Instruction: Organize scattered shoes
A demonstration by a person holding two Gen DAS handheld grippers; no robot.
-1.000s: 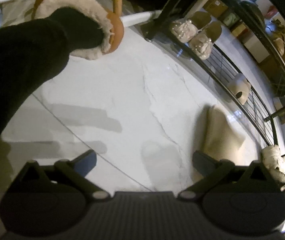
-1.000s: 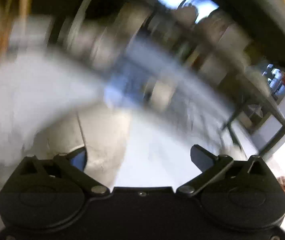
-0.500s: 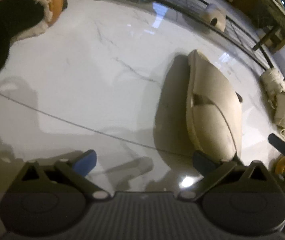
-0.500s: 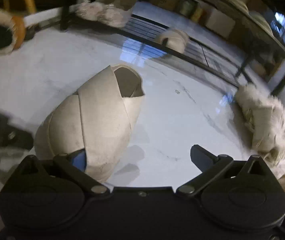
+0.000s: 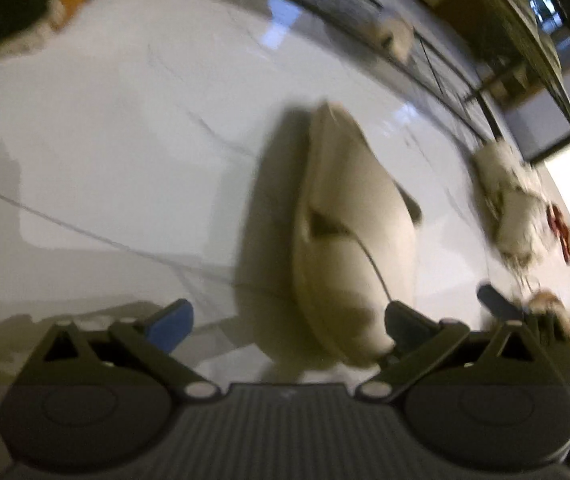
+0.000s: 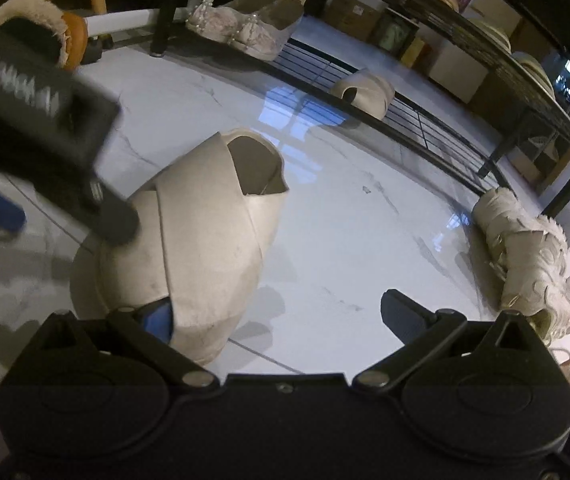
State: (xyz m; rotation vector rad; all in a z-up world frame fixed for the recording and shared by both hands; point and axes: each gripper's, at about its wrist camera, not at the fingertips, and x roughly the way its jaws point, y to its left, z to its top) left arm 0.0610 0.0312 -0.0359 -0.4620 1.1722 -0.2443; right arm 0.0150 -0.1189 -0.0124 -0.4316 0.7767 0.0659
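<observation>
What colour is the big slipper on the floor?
Cream slipper, clearest in the right wrist view.

A glossy white marble floor carries a beige slipper in the open and a fluffy cream shoe by the shoe rack, whose lowest shelf holds a pearl-trimmed pair and another beige slipper.

A glossy white marble-veined tile floor mirrors pale blue window light beneath a low black metal wire rack, cardboard boxes stacked behind
</observation>
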